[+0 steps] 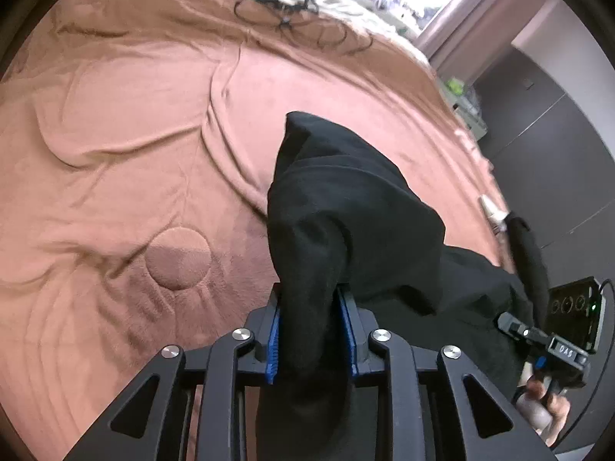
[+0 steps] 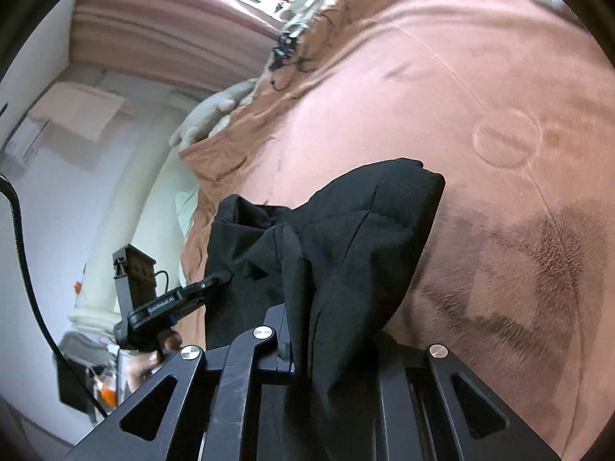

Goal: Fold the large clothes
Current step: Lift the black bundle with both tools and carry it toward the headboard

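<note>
Both grippers pinch the black garment point(image 1: 346, 207): left gripper point(image 1: 313, 330) and right gripper point(image 2: 303, 345) hold it stretched between them, above the pink bedspread point(image 1: 115, 153).

The garment point(image 1: 346, 207) hangs above the blanket point(image 1: 134, 153), pinched between the fingers of the left gripper point(image 1: 309, 330), and stretches away rightward to the right gripper point(image 1: 515, 322) beside the bed's edge. Seen from the right wrist, the same cloth drapes over the right gripper point(image 2: 303, 345), with the left gripper point(image 2: 215, 282) gripping its far end to the left. Cables point(image 1: 284, 7) lie on the blanket at its far side
</note>
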